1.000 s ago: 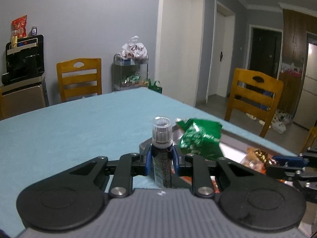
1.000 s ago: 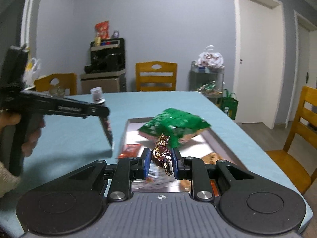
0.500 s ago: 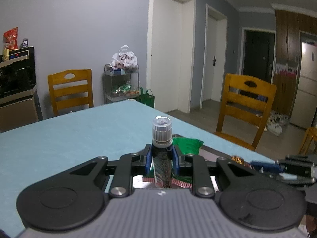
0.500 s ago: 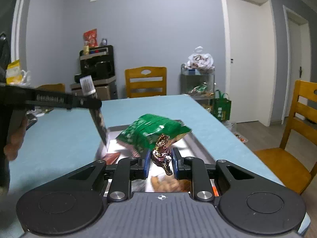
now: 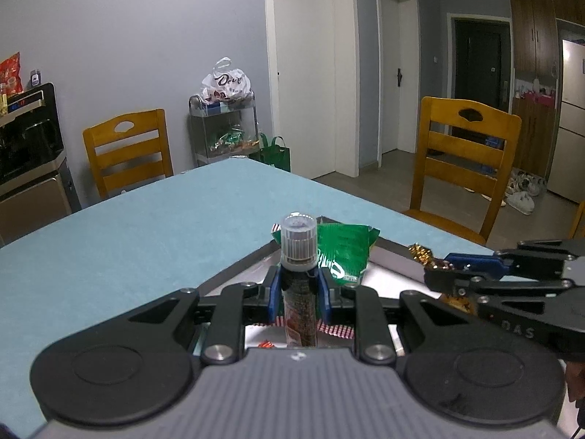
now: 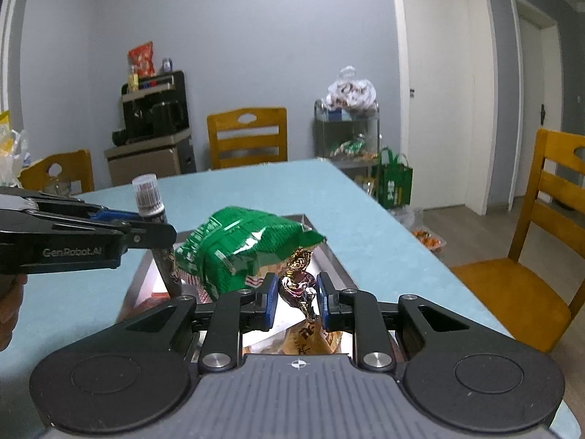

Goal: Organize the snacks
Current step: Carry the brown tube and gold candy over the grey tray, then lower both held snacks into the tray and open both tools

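Metal tray (image 6: 334,256) sits on a light blue table (image 5: 153,226), near the table's right edge. Inside it: a green snack bag (image 6: 241,245) puffed up toward the far end, a red-and-white checked packet (image 5: 336,329) partly under the bag, and an orange-brown packet (image 6: 307,336) at the near end.

Left gripper (image 5: 299,292) clamped on a slim dark tube (image 5: 299,303) with a clear ribbed cap (image 5: 298,241). Blue pads press the tube's sides just below the cap. In the right wrist view the tube (image 6: 164,252) hangs tilted, cap up, its lower end down inside the tray's left side beside the green bag; whether it touches the tray floor cannot be told.

Right gripper (image 6: 294,298) closed on a foil-wrapped candy (image 6: 298,281), gold and dark purple, with a twisted end sticking up above the pads. It hangs over the near part of the tray, above the orange-brown packet. In the left wrist view the right gripper (image 5: 435,270) comes in from the right, candy (image 5: 424,254) at its tip over the tray's right rim.

A hand (image 6: 9,314) shows at the left edge, below the left gripper's body.

Around: wooden chairs (image 5: 128,153) at the table, a glass-sided cart (image 6: 345,135) with a white shopping bag on top, a green tote (image 6: 395,183) on the floor beside it, and a dark appliance (image 6: 157,109) on a cabinet against the grey wall.
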Motion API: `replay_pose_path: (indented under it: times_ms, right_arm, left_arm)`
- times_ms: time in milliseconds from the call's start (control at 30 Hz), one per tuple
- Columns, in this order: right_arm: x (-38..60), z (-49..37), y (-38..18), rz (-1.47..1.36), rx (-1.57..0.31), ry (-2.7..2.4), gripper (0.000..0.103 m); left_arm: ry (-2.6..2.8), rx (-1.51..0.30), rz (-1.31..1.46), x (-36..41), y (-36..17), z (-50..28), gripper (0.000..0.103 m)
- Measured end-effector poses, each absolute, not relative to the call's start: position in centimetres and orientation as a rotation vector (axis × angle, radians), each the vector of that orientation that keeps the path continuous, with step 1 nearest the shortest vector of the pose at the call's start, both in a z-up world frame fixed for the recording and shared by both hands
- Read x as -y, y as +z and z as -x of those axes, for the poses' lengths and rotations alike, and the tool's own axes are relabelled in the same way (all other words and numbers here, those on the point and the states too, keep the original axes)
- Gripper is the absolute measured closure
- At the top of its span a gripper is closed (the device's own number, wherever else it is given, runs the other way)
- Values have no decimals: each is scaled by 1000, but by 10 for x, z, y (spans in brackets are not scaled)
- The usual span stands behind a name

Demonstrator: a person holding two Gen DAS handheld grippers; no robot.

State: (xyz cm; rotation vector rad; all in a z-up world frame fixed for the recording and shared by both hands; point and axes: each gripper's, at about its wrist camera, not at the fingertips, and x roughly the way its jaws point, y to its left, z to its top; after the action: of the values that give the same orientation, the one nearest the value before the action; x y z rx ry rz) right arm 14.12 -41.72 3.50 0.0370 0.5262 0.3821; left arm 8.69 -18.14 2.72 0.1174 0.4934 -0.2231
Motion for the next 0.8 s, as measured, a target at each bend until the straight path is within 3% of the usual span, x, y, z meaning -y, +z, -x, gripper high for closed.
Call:
replay_pose_path:
  times_ms: [533, 633, 733, 800]
  right_arm:
    - [407, -162, 26, -21, -620, 363, 78]
    - [408, -162, 26, -33, -620, 362, 73]
    - [410, -162, 26, -41, -618, 360, 66]
    - [410, -160, 27, -43, -613, 357, 64]
  left_arm:
    - [-225, -496, -203, 204, 14, -112, 83]
    - [-232, -525, -211, 208, 7, -119, 80]
    - [-231, -526, -198, 207, 4, -122, 70]
    - [-226, -527, -183, 204, 4, -123, 52]
